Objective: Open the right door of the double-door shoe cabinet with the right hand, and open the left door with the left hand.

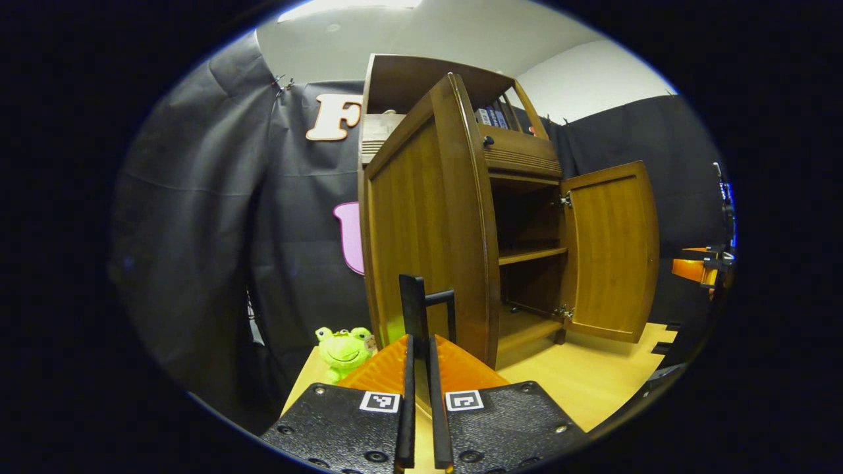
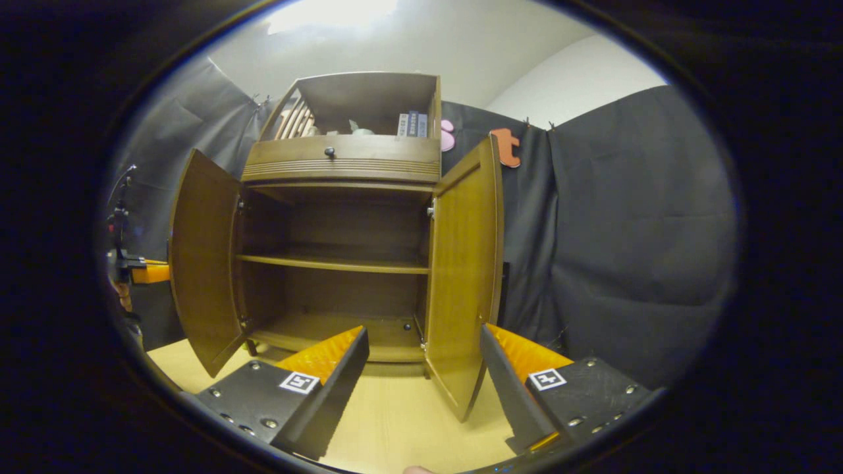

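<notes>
The left claw (image 1: 421, 342) is pinched nearly closed on the dark upright handle (image 1: 415, 309) of the left door (image 1: 428, 230) at lower centre of the left gripper view — the handle's long axis runs vertical, straight ahead between the fingers. The right claw (image 2: 421, 355) gapes wide and empty, the right door (image 2: 464, 276) swung out just beyond it. Both doors of the shoe cabinet (image 2: 342, 158) look open — the bare shelf (image 2: 329, 263) shows between them.
</notes>
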The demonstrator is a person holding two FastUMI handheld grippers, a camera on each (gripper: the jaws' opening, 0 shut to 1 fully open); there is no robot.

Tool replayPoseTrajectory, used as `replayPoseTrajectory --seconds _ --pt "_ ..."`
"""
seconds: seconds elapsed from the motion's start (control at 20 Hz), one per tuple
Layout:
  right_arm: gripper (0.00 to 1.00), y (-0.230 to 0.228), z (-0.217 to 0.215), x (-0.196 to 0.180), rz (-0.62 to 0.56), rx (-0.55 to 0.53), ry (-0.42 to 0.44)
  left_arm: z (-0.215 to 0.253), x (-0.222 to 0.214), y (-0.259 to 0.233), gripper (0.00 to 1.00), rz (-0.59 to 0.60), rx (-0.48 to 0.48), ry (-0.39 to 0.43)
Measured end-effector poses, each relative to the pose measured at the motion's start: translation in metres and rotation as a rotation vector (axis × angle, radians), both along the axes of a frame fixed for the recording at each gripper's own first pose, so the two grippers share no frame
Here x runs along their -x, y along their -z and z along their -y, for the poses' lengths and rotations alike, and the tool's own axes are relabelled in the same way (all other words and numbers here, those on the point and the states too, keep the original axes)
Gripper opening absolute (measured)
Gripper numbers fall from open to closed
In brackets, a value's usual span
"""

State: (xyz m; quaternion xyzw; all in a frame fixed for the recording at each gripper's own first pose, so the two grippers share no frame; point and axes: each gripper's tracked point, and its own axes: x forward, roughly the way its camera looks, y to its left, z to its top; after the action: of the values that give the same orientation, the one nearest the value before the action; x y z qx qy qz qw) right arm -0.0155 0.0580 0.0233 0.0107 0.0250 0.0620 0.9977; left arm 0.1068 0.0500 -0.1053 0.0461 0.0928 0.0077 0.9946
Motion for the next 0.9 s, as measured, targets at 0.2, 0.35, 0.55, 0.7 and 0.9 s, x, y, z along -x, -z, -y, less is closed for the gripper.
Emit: replayPoseTrajectory --seconds 0.2,0.35,0.55,0.7,0.9 --pt "0.98 0.0 -0.013 -0.003 0.002 -0.003 -0.02 -0.026 0.001 -0.009 0.11 0.032 -0.063 -0.086" --pt "0.98 0.001 -0.019 -0.006 -0.006 -0.01 -0.029 -0.016 0.0 -0.009 0.05 0.038 0.043 -0.074" --pt "0.98 0.002 -0.025 -0.009 -0.011 -0.007 -0.03 -0.008 0.001 -0.004 0.13 0.035 0.107 -0.046" --pt "0.98 0.003 -0.027 -0.007 -0.012 -0.001 -0.029 -0.013 0.002 -0.005 0.15 0.035 0.095 -0.049" --pt "0.98 0.0 -0.032 -0.003 -0.012 -0.035 -0.056 -0.015 0.008 -0.013 0.22 0.063 0.086 -0.077"
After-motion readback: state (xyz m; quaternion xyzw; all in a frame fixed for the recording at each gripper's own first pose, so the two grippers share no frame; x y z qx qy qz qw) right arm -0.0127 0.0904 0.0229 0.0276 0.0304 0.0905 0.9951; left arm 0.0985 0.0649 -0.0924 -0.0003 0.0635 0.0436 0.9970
